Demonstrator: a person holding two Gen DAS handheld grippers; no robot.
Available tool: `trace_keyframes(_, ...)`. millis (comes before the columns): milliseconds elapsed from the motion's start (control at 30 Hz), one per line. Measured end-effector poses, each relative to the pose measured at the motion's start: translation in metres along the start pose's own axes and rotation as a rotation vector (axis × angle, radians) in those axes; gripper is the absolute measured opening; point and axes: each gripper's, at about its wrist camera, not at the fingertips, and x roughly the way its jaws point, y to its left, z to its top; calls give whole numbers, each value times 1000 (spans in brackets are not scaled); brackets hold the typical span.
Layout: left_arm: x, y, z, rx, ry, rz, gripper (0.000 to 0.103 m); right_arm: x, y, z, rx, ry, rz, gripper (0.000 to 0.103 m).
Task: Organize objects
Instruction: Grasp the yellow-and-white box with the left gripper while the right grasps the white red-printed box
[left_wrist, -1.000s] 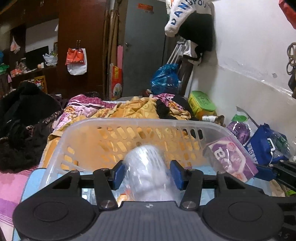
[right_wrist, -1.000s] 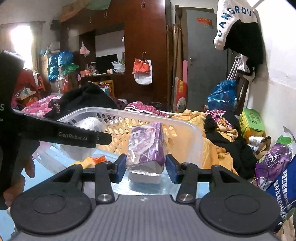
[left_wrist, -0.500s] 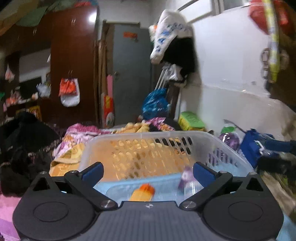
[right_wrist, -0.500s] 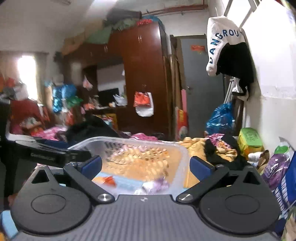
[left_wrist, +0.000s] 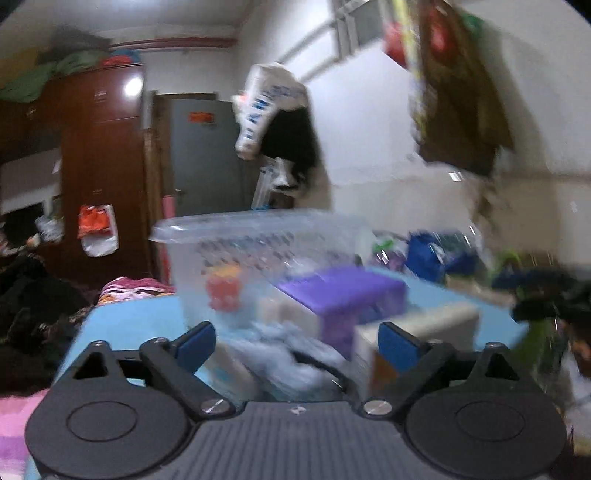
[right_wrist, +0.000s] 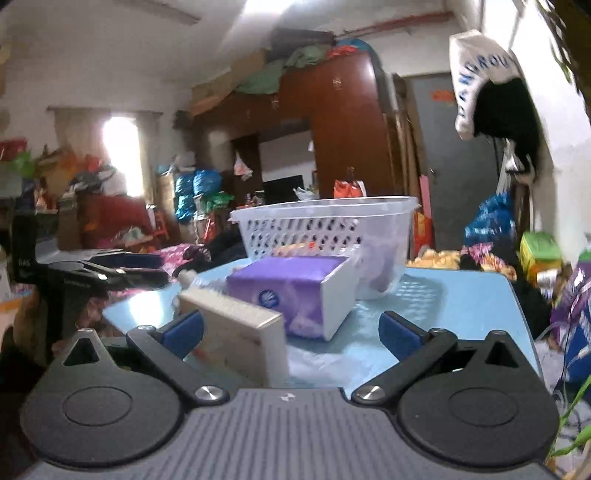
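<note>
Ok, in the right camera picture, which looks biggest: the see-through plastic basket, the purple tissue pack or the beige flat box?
1. See-through plastic basket
2. Purple tissue pack
3. Beige flat box, though it sits nearest the camera, so pack versus box is unsure.

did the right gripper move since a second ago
Yes. The right gripper has pulled back and dropped low: the basket it was reaching over now sits far ahead across the blue table.

A light blue table (right_wrist: 461, 295) carries a clear plastic basket (right_wrist: 325, 225), a purple tissue pack (right_wrist: 291, 291) and a cream box (right_wrist: 236, 325).
</note>
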Motion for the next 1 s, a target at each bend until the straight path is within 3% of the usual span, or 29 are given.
trace_keyframes(200, 2, -24, -12, 89, -14, -67, 77, 20, 4, -4, -58, 45, 49, 83)
trace_keyframes(267, 1, -26, -16, 97, -9, -82, 72, 21, 3, -9, -61, 57, 57, 69)
trace_keyframes(400, 8, -24, -19, 94, 4, -103, 63, 20, -1, -15, -54, 74, 73, 64)
trace_keyframes(467, 9, -25, -23, 98, 10, -115, 62, 21, 1, -18, -62, 82, 68, 55)
trace_keyframes(600, 9, -31, -25, 108, 10, -147, 48, 18, 5, -24, -76, 83, 54, 44)
trace_keyframes(1000, -3, -40, -23, 142, -40, -120, 43, 9, 20, -28, -142, 49, 13, 42)
